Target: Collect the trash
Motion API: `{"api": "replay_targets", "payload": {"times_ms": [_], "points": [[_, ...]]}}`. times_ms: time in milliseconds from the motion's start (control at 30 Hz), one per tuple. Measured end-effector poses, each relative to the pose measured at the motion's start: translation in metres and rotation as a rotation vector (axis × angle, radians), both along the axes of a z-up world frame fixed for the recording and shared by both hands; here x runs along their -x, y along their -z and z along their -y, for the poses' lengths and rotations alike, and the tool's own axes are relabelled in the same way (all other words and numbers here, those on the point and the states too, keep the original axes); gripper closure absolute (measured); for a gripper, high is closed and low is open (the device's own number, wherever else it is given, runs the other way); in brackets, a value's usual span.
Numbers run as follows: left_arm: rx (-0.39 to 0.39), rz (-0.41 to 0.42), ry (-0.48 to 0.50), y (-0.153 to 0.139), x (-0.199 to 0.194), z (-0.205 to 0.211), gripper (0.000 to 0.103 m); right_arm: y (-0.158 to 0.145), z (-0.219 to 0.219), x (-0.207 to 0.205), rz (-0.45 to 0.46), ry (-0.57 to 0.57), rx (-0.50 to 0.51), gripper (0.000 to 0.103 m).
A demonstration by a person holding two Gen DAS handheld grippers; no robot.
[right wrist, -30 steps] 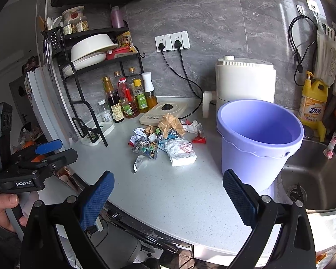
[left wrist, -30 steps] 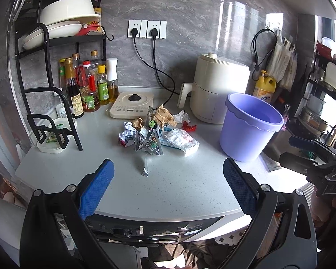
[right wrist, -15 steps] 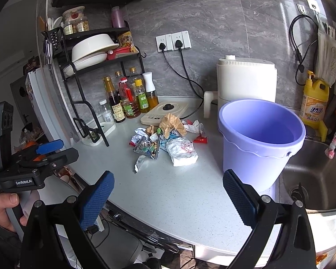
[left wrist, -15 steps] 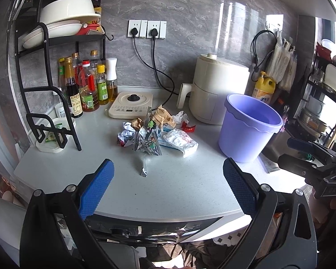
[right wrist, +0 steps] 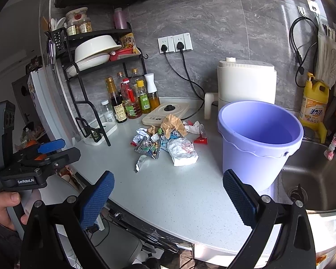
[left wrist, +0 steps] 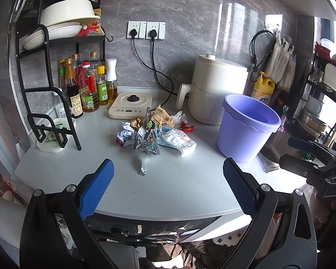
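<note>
My left gripper (left wrist: pixel 168 186) spread wide over the pale grey countertop (left wrist: pixel 179 190), my right gripper (right wrist: pixel 168 192) equally wide and empty, heap of crumpled foil, paper and plastic wrappers (left wrist: pixel 154 130) mid-counter, round lilac plastic bucket (right wrist: pixel 257 141) just right of it.

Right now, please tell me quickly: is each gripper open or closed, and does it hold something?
Left gripper: open, holding nothing.
Right gripper: open, holding nothing.
</note>
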State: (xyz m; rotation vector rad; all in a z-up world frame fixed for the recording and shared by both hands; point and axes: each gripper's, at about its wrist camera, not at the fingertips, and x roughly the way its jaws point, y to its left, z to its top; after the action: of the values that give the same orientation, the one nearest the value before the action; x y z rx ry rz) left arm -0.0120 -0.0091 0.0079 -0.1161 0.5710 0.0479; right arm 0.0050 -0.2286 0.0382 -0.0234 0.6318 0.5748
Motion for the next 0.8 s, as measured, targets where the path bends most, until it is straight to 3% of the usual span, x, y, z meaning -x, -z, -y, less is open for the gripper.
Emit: {"api": "replay_targets", "payload": {"times_ms": [800], "points": [[0.016,-0.027,-0.059,-0.003,0.007,-0.013,0.006,0.003,-0.011,-0.013,-0.031,-0.056,-0.005,0.008]]}}
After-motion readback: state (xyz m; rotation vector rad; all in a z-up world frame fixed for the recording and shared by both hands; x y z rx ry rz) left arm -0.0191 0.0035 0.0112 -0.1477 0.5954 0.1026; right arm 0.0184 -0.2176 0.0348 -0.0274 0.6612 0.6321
